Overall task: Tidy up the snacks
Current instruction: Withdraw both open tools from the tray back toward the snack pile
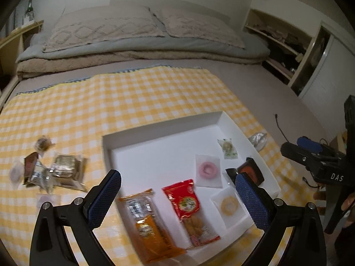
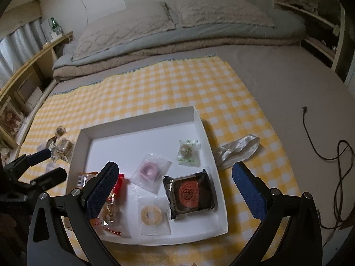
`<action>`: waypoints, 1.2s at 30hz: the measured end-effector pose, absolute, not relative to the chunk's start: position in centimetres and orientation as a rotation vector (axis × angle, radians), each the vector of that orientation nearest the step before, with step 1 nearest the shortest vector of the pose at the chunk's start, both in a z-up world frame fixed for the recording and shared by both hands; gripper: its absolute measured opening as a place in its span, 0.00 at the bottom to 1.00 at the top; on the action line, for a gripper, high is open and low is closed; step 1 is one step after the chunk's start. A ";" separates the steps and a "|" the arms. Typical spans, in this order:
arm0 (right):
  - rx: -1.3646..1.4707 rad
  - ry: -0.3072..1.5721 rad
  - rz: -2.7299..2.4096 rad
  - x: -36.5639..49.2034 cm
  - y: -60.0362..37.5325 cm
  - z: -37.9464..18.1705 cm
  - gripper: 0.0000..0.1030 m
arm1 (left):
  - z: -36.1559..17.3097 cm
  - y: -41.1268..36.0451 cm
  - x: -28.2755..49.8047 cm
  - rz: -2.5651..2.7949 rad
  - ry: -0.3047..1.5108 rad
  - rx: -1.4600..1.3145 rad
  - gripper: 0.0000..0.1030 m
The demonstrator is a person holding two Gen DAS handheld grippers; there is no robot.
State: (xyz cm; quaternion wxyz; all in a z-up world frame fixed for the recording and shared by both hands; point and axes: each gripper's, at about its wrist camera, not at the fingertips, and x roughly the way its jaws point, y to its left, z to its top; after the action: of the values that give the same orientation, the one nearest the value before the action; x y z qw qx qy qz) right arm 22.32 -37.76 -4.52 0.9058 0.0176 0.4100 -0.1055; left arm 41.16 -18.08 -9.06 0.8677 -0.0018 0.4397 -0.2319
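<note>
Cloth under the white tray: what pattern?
Yellow-and-white gingham checks on the cloth, clearest in the right wrist view.

One white tray (image 2: pixel 205 133) holds six snack packets: two long bags, orange (image 1: pixel 150 228) and red (image 1: pixel 188 206); two ring-shaped sweets, pink (image 2: pixel 149 170) and yellow (image 2: pixel 153 216); one dark cake (image 2: pixel 190 194); one pale green packet (image 2: pixel 188 151). Left of it lies a blurred heap of packets (image 1: pixel 51 170), uncountable. Two pillows (image 2: pixel 126 31) lie far off.

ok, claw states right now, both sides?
Left claw: open, holding nothing.
Right claw: open, holding nothing, above the white tray.
</note>
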 end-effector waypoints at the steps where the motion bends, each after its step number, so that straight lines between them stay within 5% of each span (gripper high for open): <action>1: 0.038 0.841 -0.219 22.2 -37.6 -4.3 1.00 | -8.7 -17.4 41.0 -0.478 0.913 -0.009 1.00; 36: -0.064 0.759 0.065 28.9 -20.3 -4.9 1.00 | -2.6 3.3 37.7 -0.167 0.814 -0.098 1.00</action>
State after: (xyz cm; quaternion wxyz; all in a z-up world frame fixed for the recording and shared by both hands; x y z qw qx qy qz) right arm 28.91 -20.33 -4.89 0.9279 -0.0312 0.3702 0.0315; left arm 37.65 3.27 -2.55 0.9138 -0.0476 0.3950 -0.0811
